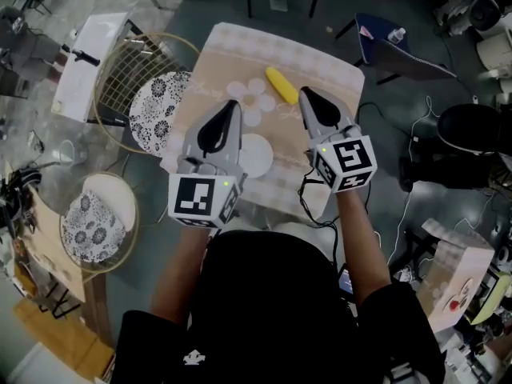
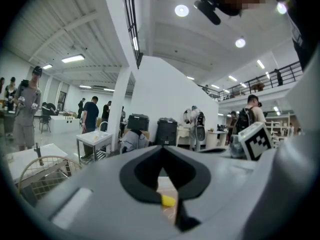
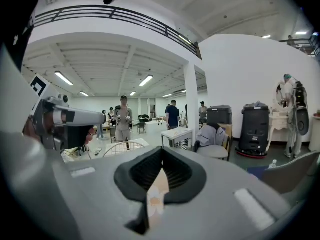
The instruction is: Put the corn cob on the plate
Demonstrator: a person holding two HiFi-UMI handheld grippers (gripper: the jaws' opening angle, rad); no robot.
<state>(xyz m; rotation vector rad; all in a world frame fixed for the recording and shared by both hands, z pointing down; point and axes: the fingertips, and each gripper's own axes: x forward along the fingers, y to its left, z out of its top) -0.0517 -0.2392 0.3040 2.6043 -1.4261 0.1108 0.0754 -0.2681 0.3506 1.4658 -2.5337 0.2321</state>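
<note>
The yellow corn cob (image 1: 280,85) lies on the beige flowered cloth (image 1: 240,54) toward the table's far side. A plain white plate (image 1: 258,157) sits nearer on the cloth, partly hidden by my left gripper (image 1: 233,104). That gripper hovers over the cloth left of the cob, shut with nothing in it. My right gripper (image 1: 305,92) is shut and empty too, its tip just right of the cob's near end. In the left gripper view a bit of the yellow cob (image 2: 168,201) shows through the gap below the closed tips (image 2: 161,150). The right gripper view shows its closed tips (image 3: 162,151) over the cloth.
Two round wire baskets with black-and-white patterned discs (image 1: 156,106) (image 1: 94,222) stand left of the table. A white side table (image 1: 88,62) is beyond them. A blue chair (image 1: 384,42), cables and dark equipment (image 1: 472,146) are on the right. People stand in the hall.
</note>
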